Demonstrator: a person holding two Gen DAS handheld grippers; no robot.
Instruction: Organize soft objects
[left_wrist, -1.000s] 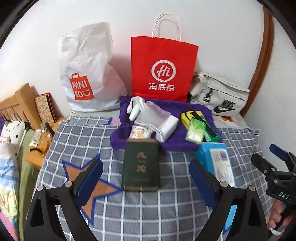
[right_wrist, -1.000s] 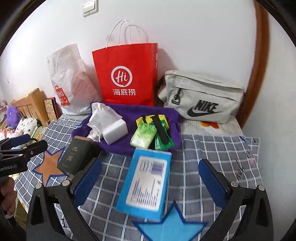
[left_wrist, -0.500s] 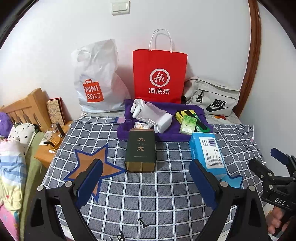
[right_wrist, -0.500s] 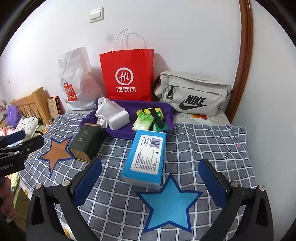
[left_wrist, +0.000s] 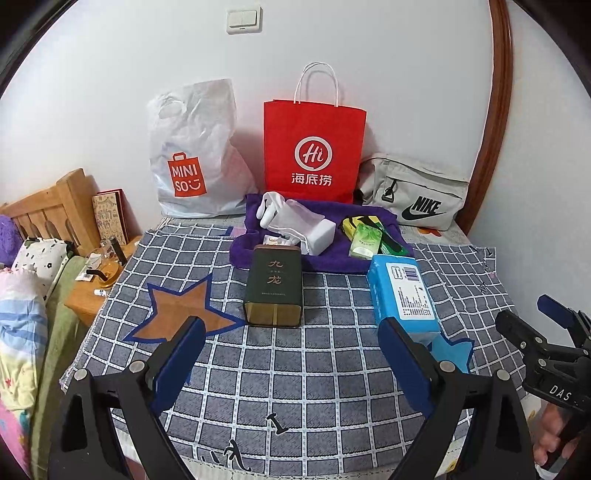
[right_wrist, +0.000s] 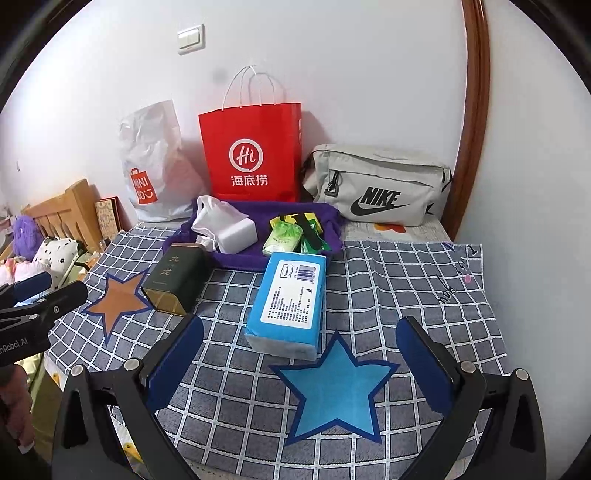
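Note:
A blue tissue pack lies on the checked cloth, also in the left wrist view. A dark green tin lies left of it, also in the right wrist view. Behind them a purple towel holds a white pouch and small green packs. My left gripper is open and empty, held back from the tin. My right gripper is open and empty over the blue star, short of the tissue pack.
A red paper bag, a white Miniso bag and a grey Nike bag stand against the wall. A wooden headboard, a bedside stand with small items and bedding lie left. An orange star marks the cloth.
Both grippers have pulled back and up from the objects, so the tin, tissue pack and towel look smaller and farther. Both stayed open. No object moved.

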